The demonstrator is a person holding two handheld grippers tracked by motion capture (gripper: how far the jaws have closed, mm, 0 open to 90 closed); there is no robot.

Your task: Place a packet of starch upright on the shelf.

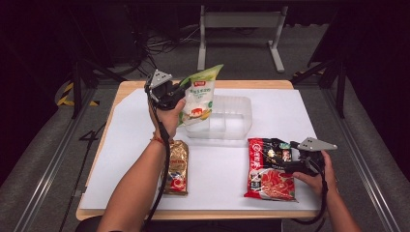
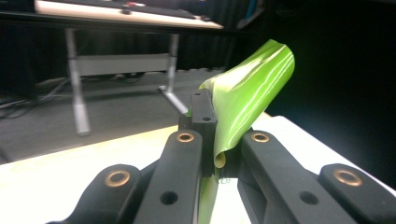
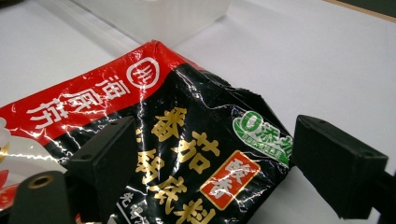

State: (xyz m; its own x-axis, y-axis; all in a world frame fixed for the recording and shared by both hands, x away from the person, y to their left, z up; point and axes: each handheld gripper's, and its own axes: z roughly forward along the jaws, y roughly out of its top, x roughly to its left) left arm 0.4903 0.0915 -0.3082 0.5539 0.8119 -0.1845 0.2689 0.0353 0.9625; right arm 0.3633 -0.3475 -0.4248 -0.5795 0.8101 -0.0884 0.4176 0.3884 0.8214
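Holding a green-and-white pouch [image 1: 199, 94] above the clear plastic bin [image 1: 239, 123], the left gripper [image 1: 180, 94] has its jaws clamped on the pouch's edge; high view. The pouch hangs tilted over the bin's left end, not yet inside. The bin looks empty, though its clear walls make that hard to confirm. A gold-brown packet [image 1: 176, 166] lies flat on the white sheet [image 1: 290, 111] near the front left, untouched. The red-and-black noodle packet [image 1: 270, 169] lies front right, with the right gripper [image 1: 292, 157] at its right edge. Judgement: packing is barely begun, with one item mid-carry and two left.

Left gripper view: jaws pinched tight on the pouch's [image 2: 247, 88] glossy green back, which curls up past the tips. The bin below is out of frame.

Right gripper view: jaws spread wide, one either side of the noodle packet's [image 3: 187, 140] corner, pads not pressing. Whether the left pad touches the foil is unclear. The bin's [image 3: 173, 14] near wall is cut off at the top.
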